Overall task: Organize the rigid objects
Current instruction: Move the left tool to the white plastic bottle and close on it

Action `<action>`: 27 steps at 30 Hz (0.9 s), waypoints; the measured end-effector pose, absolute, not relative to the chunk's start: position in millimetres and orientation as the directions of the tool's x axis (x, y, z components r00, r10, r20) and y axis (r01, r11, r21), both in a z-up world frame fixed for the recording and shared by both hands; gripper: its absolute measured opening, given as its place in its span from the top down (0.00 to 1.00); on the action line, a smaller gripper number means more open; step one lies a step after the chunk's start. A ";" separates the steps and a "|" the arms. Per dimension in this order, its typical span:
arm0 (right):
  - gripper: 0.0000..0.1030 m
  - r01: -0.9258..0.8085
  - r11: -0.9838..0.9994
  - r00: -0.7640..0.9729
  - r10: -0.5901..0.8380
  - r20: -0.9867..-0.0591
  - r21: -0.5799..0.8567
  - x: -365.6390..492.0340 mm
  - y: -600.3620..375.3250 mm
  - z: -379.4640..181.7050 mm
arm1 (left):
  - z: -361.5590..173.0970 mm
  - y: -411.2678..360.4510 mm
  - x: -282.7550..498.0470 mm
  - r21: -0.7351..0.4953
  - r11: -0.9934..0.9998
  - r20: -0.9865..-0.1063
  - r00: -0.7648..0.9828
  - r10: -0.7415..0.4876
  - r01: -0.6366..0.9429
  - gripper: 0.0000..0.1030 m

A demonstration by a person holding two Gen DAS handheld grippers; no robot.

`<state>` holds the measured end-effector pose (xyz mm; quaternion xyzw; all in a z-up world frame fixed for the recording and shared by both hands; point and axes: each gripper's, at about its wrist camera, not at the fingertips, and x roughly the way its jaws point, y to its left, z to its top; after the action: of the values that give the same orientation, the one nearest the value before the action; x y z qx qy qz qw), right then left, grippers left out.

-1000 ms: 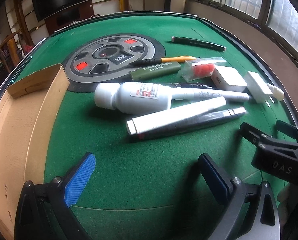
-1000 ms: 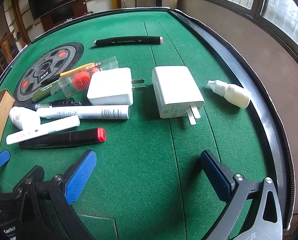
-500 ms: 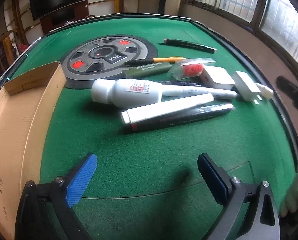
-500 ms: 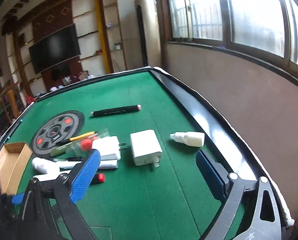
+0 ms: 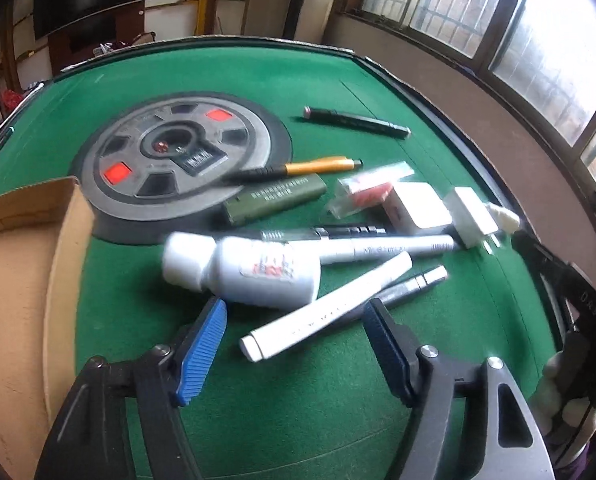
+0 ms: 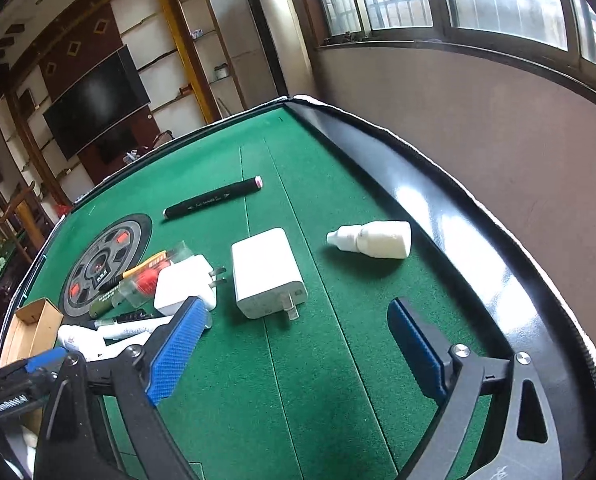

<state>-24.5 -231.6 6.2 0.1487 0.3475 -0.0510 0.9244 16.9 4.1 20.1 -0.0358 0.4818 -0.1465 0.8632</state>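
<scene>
— While tilted down over the green felt table (image 5: 298,408): left gripper (image 5: 294,312) with jaws partly apart, just been closing in, clamped on nothing.

— Anything between the pads?

— Near end of the white marker (image 5: 330,308), seen between them, touched by neither. Lying aslant across a dark grey marker (image 5: 414,284), just beside the white bottle (image 5: 254,272).

— And the right gripper (image 6: 294,308)?

— Wide apart, just been closing in slightly. Only bare felt between the pads; holding nothing.

— Where to find the rest of the things to sort?

— All loose on the felt. Beyond the bottle: a long white pen (image 5: 390,246), an olive green case (image 5: 274,196), an orange pen (image 5: 318,166) with its dark end over the round grey centre panel (image 5: 178,156). Right of those: a clear packet (image 5: 368,192) with something red inside, then the smaller white charger (image 6: 182,284), prongs pointing at the bigger white charger (image 6: 266,272). Farther back, alone: a black marker (image 6: 212,198). Near the black rim (image 6: 438,208): a small dropper bottle (image 6: 374,238), on its side.

— And the box?

— Cardboard box (image 5: 14,280) at the table's left edge, open-topped, near the bottle's cap end but not touching.
</scene>
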 end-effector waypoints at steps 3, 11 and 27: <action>0.10 0.188 0.949 0.757 0.024 -0.653 0.252 -26.5 -231.2 7.2 | 18.5 -20.5 -0.7 -0.170 0.932 -0.820 0.478 -0.315 0.321 0.47; 0.10 0.176 0.945 0.758 0.048 -0.650 0.275 -29.0 -231.0 6.7 | 52.1 -6.7 -23.1 -0.296 0.897 -0.770 0.473 -0.428 0.329 0.50; 0.10 0.179 0.942 0.737 0.063 -0.673 0.283 -25.7 -231.7 1.9 | 16.5 29.1 37.9 -0.284 0.957 -0.837 0.473 -0.274 0.052 0.39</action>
<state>-25.7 -231.7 1.9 0.1669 0.3611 -0.0316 0.9169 37.9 29.1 16.5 -0.1099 0.5043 -0.0957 0.8511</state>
